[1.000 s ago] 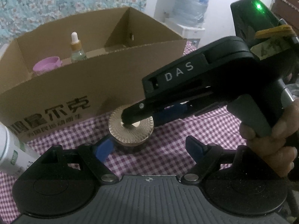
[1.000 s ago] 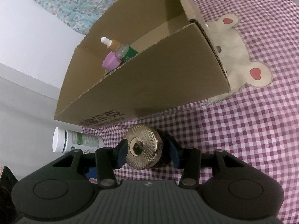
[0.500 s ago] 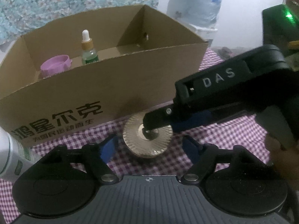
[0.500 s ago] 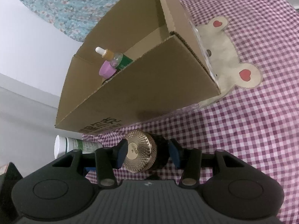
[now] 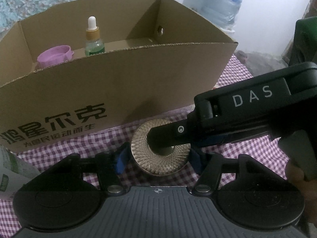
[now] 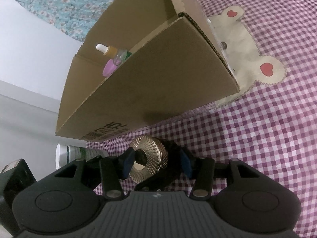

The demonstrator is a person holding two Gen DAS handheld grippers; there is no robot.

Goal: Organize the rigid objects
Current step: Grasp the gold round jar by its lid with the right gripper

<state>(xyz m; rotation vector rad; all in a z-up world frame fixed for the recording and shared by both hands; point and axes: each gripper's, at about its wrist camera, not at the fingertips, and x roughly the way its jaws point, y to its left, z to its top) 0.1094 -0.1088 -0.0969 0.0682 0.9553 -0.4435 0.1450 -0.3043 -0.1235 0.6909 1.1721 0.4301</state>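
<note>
A round jar with a gold patterned lid [image 5: 158,154] is lifted in front of the cardboard box [image 5: 118,83], tilted so its lid faces the left. My right gripper [image 6: 156,161] is shut on the gold-lidded jar [image 6: 150,161]. My left gripper [image 5: 158,158] is open, its blue fingertips [image 5: 120,158] either side of the jar, apart from it. The right gripper's black body [image 5: 247,109] reaches in from the right. Inside the box stand a green dropper bottle [image 5: 94,39] and a purple-lidded jar [image 5: 54,56].
A white tube with green print [image 6: 79,154] lies left of the jar on the purple checked cloth [image 6: 267,138]. A beige bear patch [image 6: 253,59] lies behind the box. A water jug [image 5: 221,2] stands at the back right.
My right gripper has lifted and tilted the gold-lidded jar. My left gripper has moved in so its open fingers now flank the jar.
</note>
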